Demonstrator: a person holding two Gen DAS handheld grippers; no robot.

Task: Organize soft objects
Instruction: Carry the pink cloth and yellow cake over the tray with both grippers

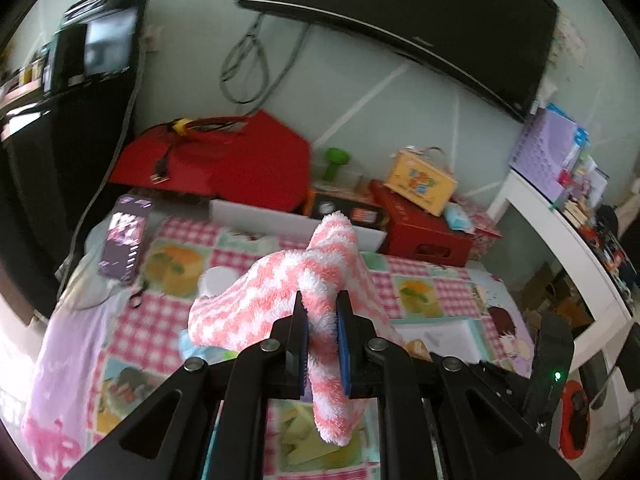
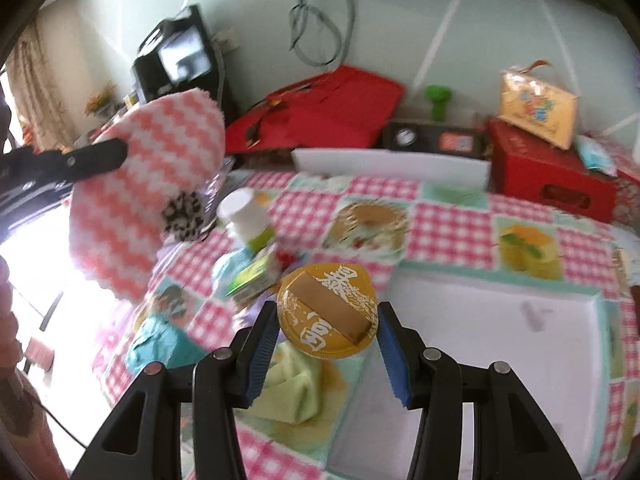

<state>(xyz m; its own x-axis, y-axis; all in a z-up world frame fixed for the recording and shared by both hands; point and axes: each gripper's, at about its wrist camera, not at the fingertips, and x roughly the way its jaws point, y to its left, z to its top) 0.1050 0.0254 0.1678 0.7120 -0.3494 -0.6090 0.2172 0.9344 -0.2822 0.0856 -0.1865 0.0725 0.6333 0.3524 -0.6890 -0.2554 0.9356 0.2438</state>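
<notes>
The left gripper [image 1: 320, 308] is clamped on a pink-and-white sock [image 1: 280, 288], which hangs clear above the checked cloth [image 1: 132, 328] at the table's left side. To its right lie a white-capped bottle [image 2: 246, 216] and a green towel [image 2: 292, 388]. The right gripper [image 2: 326, 322] pinches a gold disc [image 2: 326, 312] between its blue pads [image 2: 390, 344], beside a white tray [image 2: 500, 344].

Fluffy sock [image 1: 280, 280] was pink-white zigzag; tablecloth [image 2: 452, 232] pink gingham with food pictures; round lid [image 2: 327, 312] gold; far crate [image 2: 552, 176] red.
</notes>
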